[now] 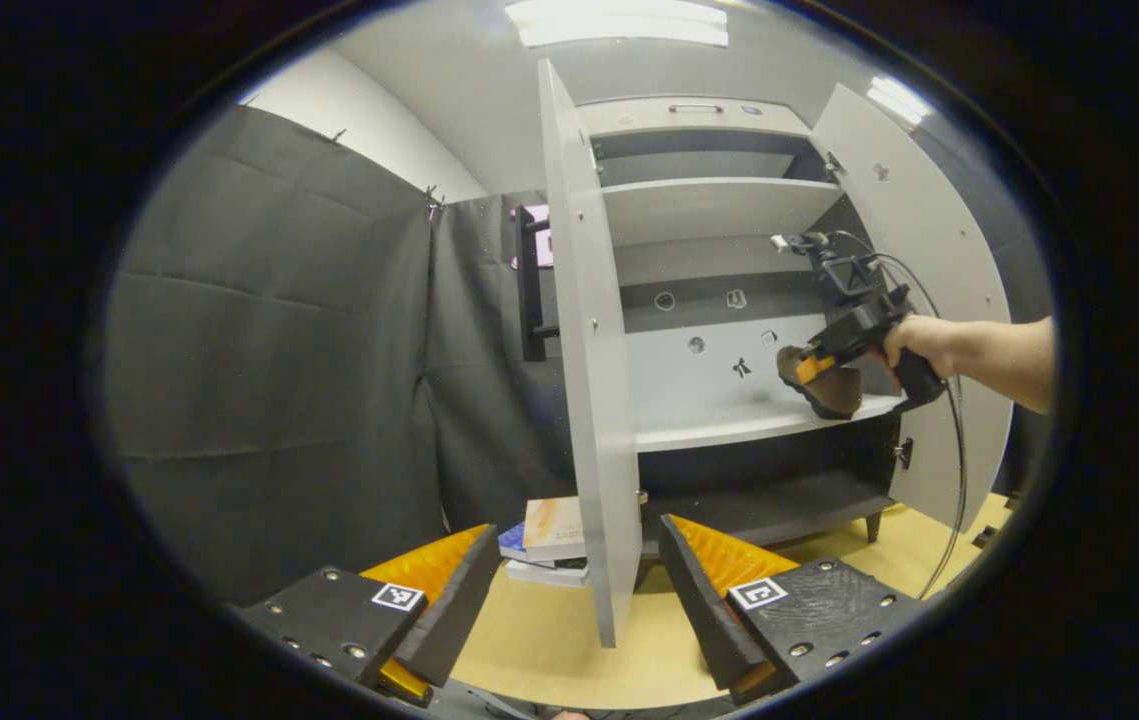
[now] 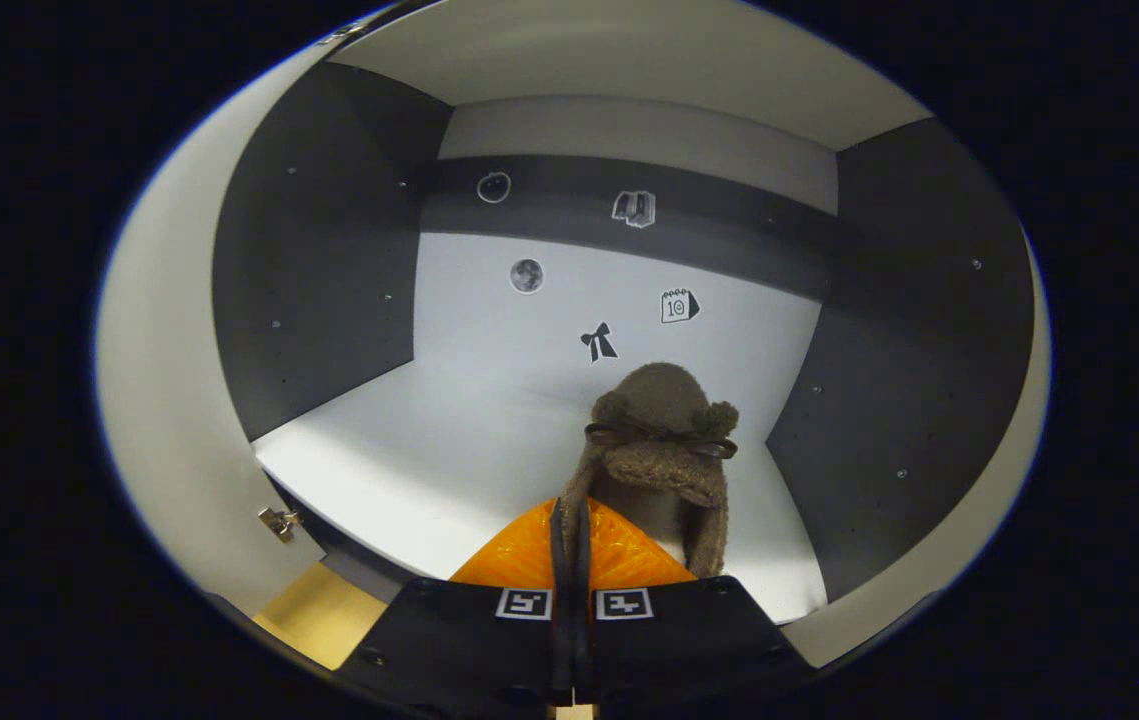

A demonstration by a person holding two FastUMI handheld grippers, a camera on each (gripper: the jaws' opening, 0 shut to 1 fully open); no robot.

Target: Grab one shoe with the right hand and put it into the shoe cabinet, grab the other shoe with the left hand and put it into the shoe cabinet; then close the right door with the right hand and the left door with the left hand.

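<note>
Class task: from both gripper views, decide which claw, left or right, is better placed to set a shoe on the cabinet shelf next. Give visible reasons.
Right. The right claw is shut on the brown shoe just above the middle shelf. The left claw is open, holding nothing, back outside the cabinet.

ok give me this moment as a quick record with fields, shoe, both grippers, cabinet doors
shoe: brown fuzzy slipper, toe over the middle shelf, at its right side
right gripper: fingers pressed together on the slipper's edge, inside the cabinet
left gripper: open, holding nothing, in front of the cabinet
left door: open
right door: open
hand: holds the right gripper at the shelf
other: stack of books on the wooden surface beside the cabinet
</note>
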